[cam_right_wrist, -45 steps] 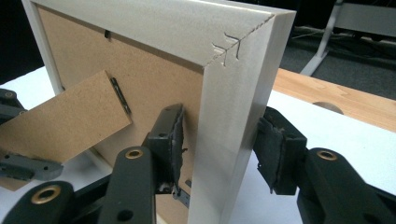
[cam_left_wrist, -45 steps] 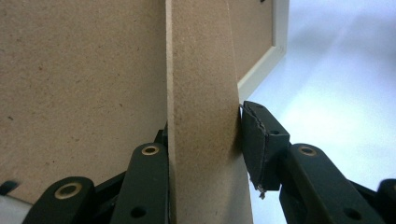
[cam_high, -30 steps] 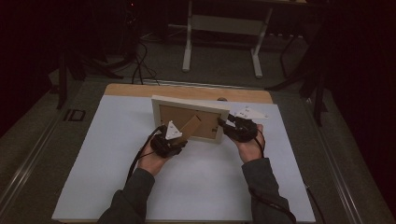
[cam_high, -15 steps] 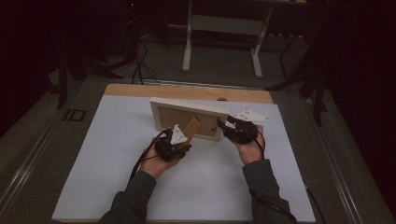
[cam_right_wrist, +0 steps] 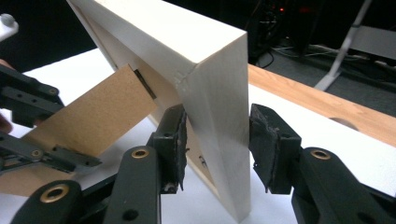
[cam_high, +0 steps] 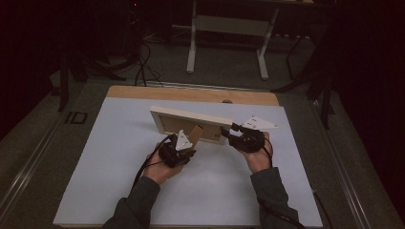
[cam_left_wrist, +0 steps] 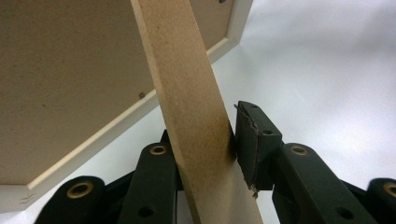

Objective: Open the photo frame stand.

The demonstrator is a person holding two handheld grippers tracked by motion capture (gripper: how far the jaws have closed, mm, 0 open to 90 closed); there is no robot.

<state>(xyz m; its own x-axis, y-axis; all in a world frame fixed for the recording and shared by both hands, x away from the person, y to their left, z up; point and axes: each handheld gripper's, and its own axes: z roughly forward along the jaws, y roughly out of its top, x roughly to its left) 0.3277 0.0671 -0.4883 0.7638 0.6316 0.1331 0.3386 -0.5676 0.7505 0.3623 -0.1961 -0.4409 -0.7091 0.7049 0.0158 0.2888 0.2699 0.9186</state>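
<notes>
A cream picture frame stands on the white table, its brown back towards the person. A fibreboard stand hangs off that back. My left gripper is shut on the stand; its jaws have just been closing, and both pads touch the board. My right gripper straddles the frame's right edge. Its jaws have just been opening: one pad lies against the wood and a thin gap shows at the other pad. The left gripper with the stand shows in the right gripper view.
A wooden strip with a small hole runs along the table's far edge. Beyond it, white metal legs and black cables lie on the dark floor. White tabletop stretches left and right of the frame.
The frame's top edge sits a little lower than a second ago, as if it leans back more. Both hands have stayed almost in place.
</notes>
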